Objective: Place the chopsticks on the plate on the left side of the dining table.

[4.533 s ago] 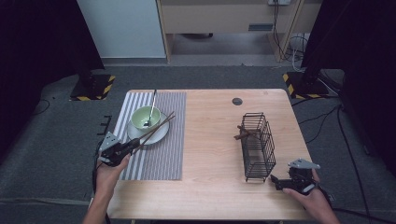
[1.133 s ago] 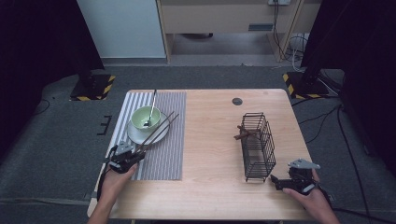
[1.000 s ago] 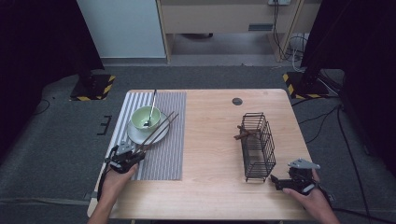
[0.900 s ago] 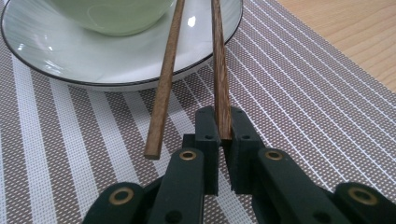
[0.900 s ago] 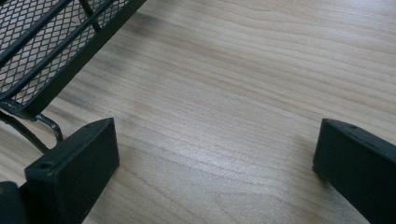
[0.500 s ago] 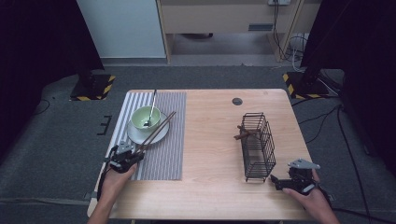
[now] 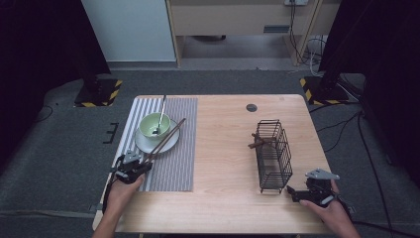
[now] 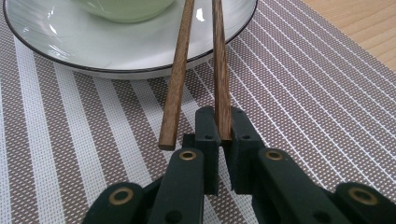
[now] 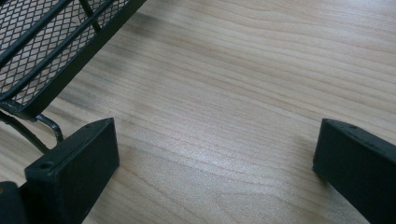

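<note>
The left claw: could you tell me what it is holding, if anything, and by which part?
The left claw is shut on one chopstick, pinched at its near end; the second chopstick lies free beside it, both leaning on the plate.

A lab or recording studio: a lone wooden table (image 7: 223, 148) stands on grey carpet (image 7: 64, 139), flanked by black curtains (image 7: 39, 44) left and right, with hazard-striped stand bases (image 7: 96, 94) at the far corners and cables (image 7: 341, 129) trailing across the floor.
</note>
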Demonstrator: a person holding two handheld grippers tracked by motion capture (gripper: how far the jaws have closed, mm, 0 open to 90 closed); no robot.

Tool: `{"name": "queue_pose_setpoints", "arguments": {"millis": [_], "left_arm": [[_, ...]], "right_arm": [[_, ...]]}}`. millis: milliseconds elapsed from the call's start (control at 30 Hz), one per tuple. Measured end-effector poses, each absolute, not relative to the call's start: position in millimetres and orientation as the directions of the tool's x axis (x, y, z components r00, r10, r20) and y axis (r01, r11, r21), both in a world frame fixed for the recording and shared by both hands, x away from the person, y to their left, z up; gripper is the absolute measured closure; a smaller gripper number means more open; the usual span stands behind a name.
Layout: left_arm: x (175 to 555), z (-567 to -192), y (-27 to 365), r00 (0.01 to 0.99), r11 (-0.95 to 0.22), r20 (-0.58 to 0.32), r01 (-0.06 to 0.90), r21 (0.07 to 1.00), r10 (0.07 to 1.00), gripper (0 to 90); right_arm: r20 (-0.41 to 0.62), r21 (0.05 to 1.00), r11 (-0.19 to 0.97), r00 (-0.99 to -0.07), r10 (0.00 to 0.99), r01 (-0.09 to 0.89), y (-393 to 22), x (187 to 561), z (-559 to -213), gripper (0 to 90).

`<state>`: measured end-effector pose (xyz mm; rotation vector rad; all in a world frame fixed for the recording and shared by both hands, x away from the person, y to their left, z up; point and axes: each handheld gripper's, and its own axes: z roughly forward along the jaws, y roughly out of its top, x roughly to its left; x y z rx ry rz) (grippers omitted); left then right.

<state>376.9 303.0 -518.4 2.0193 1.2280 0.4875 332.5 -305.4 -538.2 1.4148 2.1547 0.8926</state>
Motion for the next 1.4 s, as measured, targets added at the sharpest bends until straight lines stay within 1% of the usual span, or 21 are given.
{"name": "queue_pose_setpoints", "arguments": {"millis": [600, 800, 900, 1100, 1400], "left_arm": [[378, -521, 301, 0.487, -0.306, -0.042, 0.612, 0.729, 0.873, 83.5], [378, -521, 301, 0.478, -0.287, -0.061, 0.618, 0.732, 0.876, 82.7], [379, -523, 302, 0.471, -0.271, -0.078, 0.627, 0.73, 0.879, 81.4], [378, -520, 300, 0.466, -0.26, -0.08, 0.619, 0.741, 0.881, 78.9], [375, -512, 301, 0.452, -0.236, -0.063, 0.573, 0.785, 0.89, 69.6]], "right_arm": [[0.006, 0.704, 0.281, -0.401, 0.916, 0.652, -305, 333, -538, 0.4], [0.006, 0.704, 0.28, -0.4, 0.916, 0.652, -305, 332, -538, 0.4], [0.006, 0.704, 0.28, -0.4, 0.916, 0.653, -305, 332, -538, 0.4], [0.006, 0.704, 0.28, -0.4, 0.916, 0.652, -305, 332, -538, 0.4], [0.006, 0.704, 0.28, -0.4, 0.916, 0.652, -305, 332, -538, 0.4]]}}
